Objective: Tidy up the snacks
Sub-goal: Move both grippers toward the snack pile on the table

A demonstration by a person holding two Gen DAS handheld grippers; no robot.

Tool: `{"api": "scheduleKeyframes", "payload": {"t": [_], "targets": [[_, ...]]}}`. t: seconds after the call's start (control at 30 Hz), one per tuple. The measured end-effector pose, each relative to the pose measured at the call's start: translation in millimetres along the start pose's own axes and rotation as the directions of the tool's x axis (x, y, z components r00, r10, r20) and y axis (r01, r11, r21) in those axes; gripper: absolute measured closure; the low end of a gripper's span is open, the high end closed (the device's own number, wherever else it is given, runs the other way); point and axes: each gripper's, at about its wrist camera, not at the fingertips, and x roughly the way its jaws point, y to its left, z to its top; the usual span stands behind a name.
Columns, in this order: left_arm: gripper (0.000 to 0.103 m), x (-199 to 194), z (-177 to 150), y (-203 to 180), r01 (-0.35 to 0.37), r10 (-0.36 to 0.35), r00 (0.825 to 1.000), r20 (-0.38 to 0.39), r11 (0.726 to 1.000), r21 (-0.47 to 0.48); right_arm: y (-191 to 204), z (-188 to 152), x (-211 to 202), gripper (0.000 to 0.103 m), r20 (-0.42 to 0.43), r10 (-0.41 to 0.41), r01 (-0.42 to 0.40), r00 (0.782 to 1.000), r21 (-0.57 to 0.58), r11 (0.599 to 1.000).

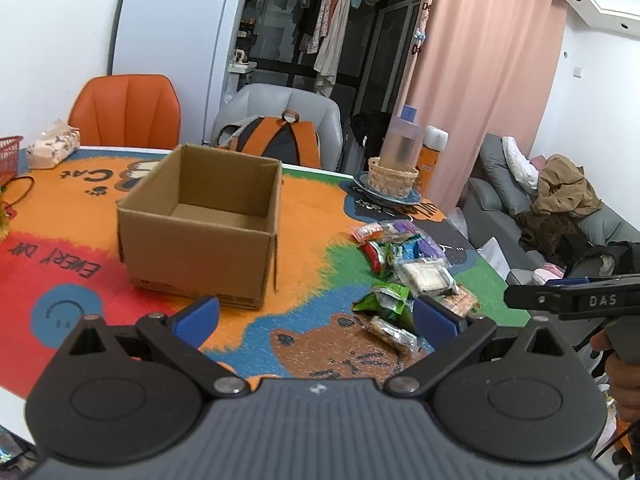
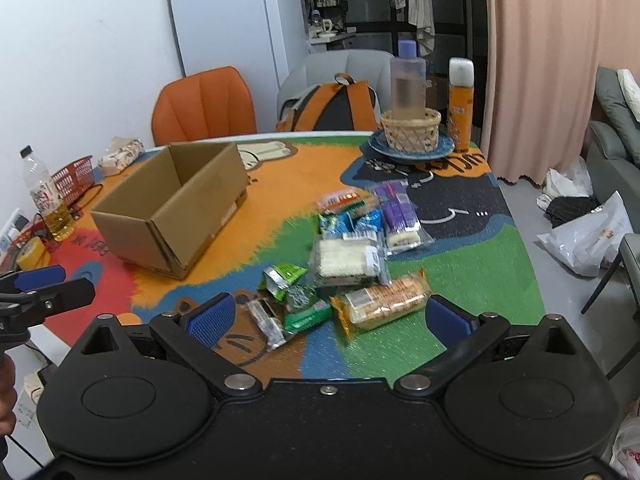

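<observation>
An open, empty cardboard box (image 1: 200, 224) (image 2: 172, 212) stands on the colourful table mat (image 1: 304, 224). To its right lies a pile of snack packets (image 1: 404, 264) (image 2: 352, 248): a purple pack (image 2: 398, 216), a white wafer pack (image 2: 346, 258), an orange biscuit pack (image 2: 382, 302), green wrappers (image 2: 298, 300). My left gripper (image 1: 316, 314) hovers open near the table's front edge, between box and pile, holding nothing. My right gripper (image 2: 328, 318) is open above the nearest packets, empty. Part of the right gripper (image 1: 576, 300) shows in the left wrist view.
A woven basket with a bottle (image 2: 410, 120) sits on a blue plate at the far right corner beside an orange can (image 2: 460, 104). Red basket (image 2: 74, 178), oil bottle (image 2: 46, 200) and tissue pack (image 1: 54, 146) line the left. Chairs (image 1: 124, 110) stand behind the table.
</observation>
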Motion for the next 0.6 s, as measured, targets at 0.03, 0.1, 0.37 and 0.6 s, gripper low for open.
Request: {"api": "scheduleKeyframes", "payload": {"t": [0.03, 0.1, 0.37, 0.6], "targets": [[0.001, 3.2, -1.7, -1.2, 0.0, 0.0, 1.0, -0.003, 1.0, -0.002, -2.0, -1.9, 2.6, 0.0, -0.007, -0.005, 0.005, 1.0, 0.004, 1.0], [0.002, 9.3, -5.2, -2.6, 0.008, -0.008, 1.0, -0.008, 1.0, -0.008, -6.0, -5.7, 7.4, 0.0, -0.011, -0.004, 0.004, 1.0, 0.013, 1.0], [0.003, 31.2, -18.3, -19.7, 0.05, -0.049, 0.998, -0.027, 0.998, 0.025, -23.0, -15.1, 23.0, 0.0, 0.001, 0.023, -0.023, 1.0, 0.039, 0.999], [0.012, 53.5, -24.5, -33.9, 0.091, -0.089, 0.995, -0.044, 0.995, 0.04, -34.0, -23.1, 35.1, 0.0, 0.002, 0.026, -0.026, 1.0, 0.055, 0.998]]}}
